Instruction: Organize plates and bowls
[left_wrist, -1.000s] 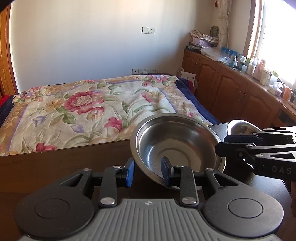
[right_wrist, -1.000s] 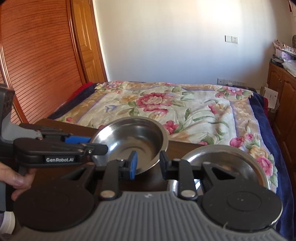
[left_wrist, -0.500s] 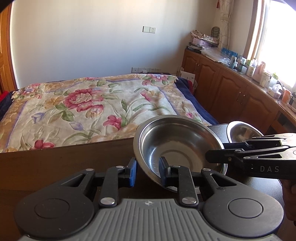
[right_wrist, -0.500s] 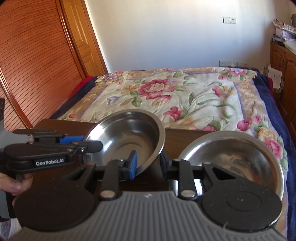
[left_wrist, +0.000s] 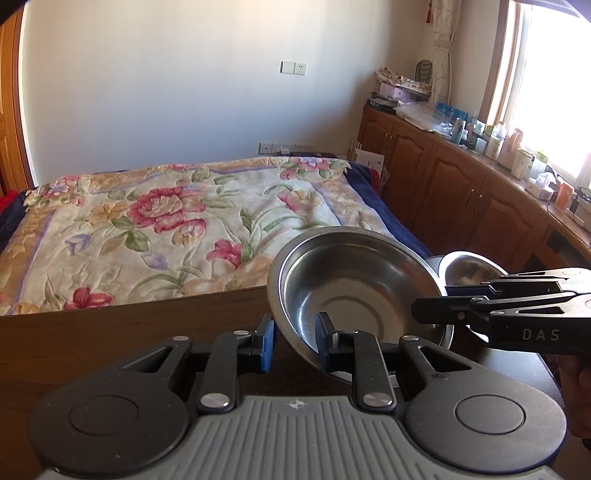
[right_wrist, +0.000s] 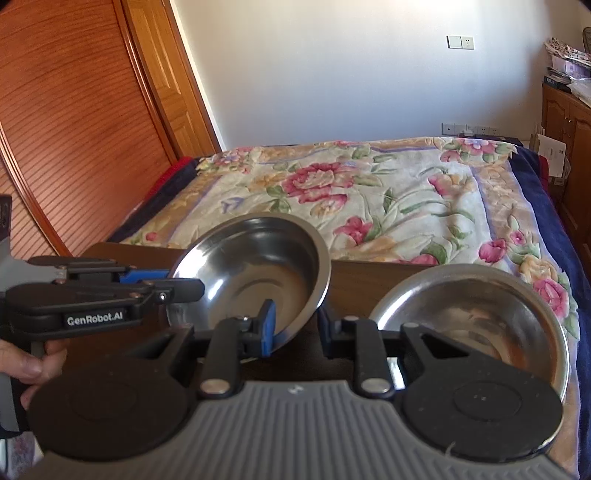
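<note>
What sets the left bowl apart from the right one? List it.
The left bowl is tilted, its opening toward the camera; the right bowl sits level on the table. The left bowl's inside looks clean and bright; the right bowl's shows dull brownish patches. Both are round, shallow steel bowls.

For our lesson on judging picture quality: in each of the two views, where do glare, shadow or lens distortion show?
Left wrist view: the window is blown out white, and the wall edges bow from the fisheye lens. Right wrist view: sun glints on the lifted bowl; the wooden door curves; the corners darken.
</note>
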